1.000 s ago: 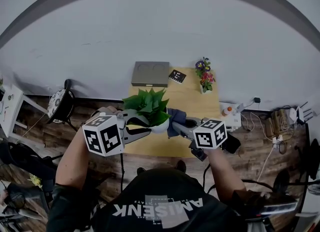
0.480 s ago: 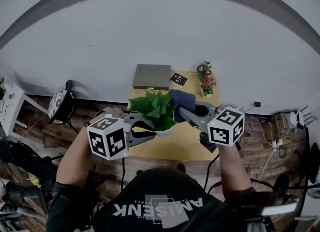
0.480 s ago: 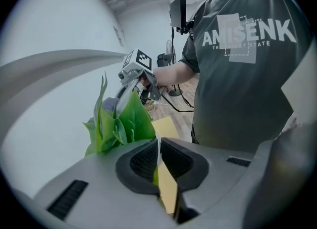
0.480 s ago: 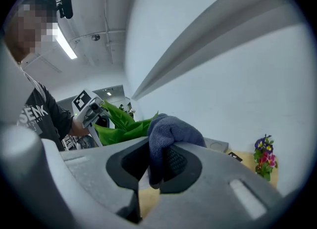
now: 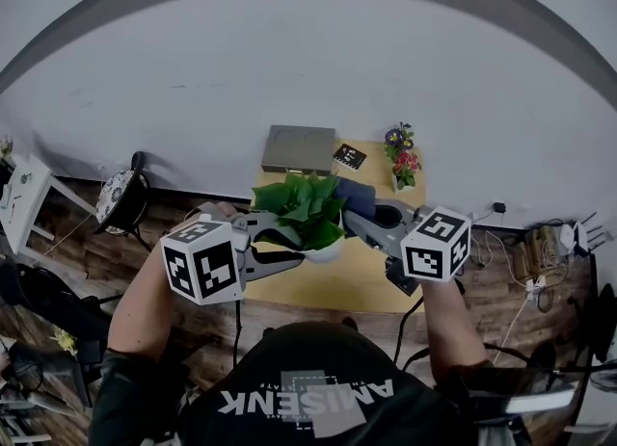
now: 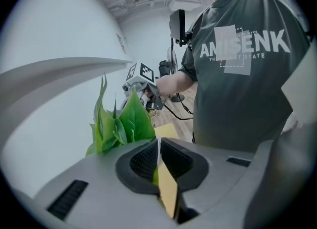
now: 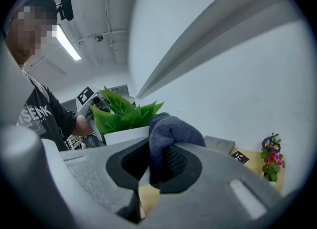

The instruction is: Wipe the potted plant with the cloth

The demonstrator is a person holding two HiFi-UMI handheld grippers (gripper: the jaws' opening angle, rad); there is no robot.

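Left gripper (image 6: 159,149): jaws nearly together, pinching a thin white edge at the left of the potted plant (image 5: 307,213), apparently the pot's rim. Right gripper (image 7: 154,158): jaws clamped on the blue-grey cloth (image 7: 171,126), just beside the plant's leaves on the right. Wooden table (image 5: 362,280) lies beneath the plant. Small flower vase (image 5: 402,160) stands beyond the plant, to its right.

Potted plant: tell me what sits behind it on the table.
Behind the potted plant, near the wall, stand a flat grey box, a small black card and a little vase of flowers. Its leaves and the cloth hide the tabletop just behind it.
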